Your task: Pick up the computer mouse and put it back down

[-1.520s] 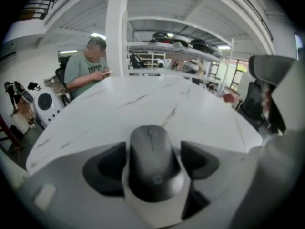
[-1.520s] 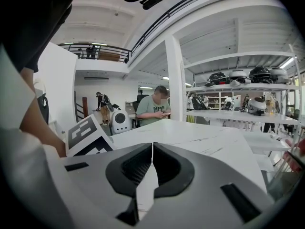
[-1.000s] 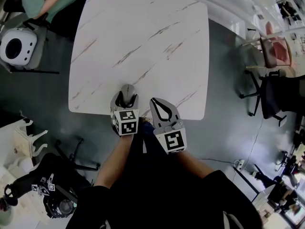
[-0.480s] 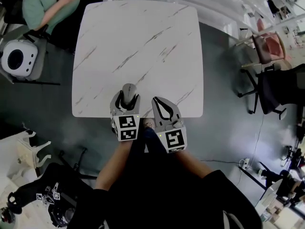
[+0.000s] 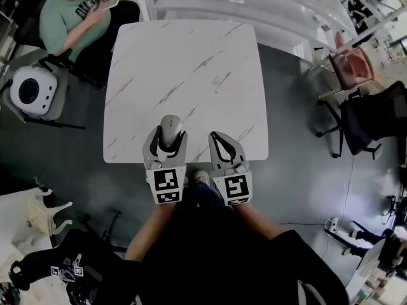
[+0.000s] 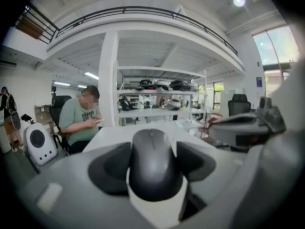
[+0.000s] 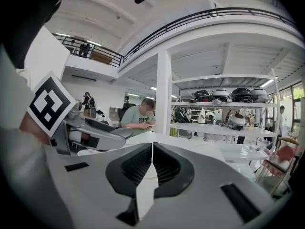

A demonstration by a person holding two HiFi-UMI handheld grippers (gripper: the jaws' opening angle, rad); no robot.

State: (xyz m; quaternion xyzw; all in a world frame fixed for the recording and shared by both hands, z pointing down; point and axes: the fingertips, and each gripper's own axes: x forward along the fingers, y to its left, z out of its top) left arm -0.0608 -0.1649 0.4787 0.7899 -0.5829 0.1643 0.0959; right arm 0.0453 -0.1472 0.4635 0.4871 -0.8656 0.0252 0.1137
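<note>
Matt dark plastic mouse (image 6: 151,161); smooth, white marble-look table (image 5: 191,62)

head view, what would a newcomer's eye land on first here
The computer mouse clamped in the left gripper, over the near edge of the white marbled table. Beside it, the right gripper is shut and empty. A seated person is beyond the table's far left corner.

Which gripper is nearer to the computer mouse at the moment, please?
Left. The left gripper has the computer mouse gripped between its jaws; the right gripper is alongside, to the mouse's right, apart from it, its jaws together and empty.
</note>
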